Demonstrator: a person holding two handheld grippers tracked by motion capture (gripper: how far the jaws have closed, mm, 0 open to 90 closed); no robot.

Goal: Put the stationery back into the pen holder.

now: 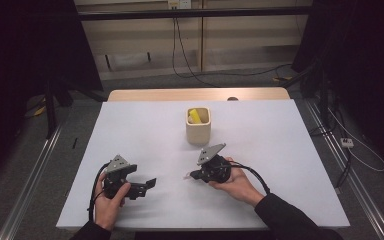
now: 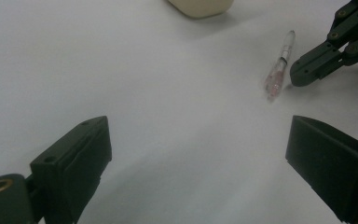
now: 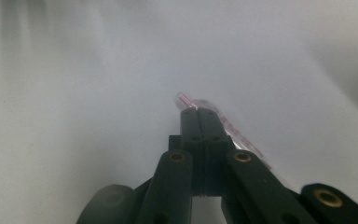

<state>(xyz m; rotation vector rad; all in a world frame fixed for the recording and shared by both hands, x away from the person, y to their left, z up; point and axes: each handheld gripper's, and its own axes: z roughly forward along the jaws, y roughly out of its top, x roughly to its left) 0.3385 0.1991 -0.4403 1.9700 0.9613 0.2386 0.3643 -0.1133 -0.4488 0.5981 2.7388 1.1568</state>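
- High view: the right gripper [image 1: 189, 176] lies low on the white table [image 1: 280, 150], tips at a small pen [image 1: 186, 176]; a cup [image 1: 198, 131] stands just beyond it. The left gripper [image 1: 147, 185] rests well to the side.
- Left gripper view: its own jaws stand spread with nothing between them. The pen [image 2: 279, 65] lies flat ahead, beside the right gripper's [image 2: 303, 77] tip.
- Right gripper view: the jaws are pressed together, and the pen [image 3: 223, 123] runs alongside them, apparently outside the pads. Judged from this, a lift would likely come up empty, or the tips could nudge the pen into rolling.

A clear pen [image 2: 278, 70] with pinkish-red inside lies flat on the white worktop [image 1: 145, 135]; it rests near the front, right of centre, tip pointing left.
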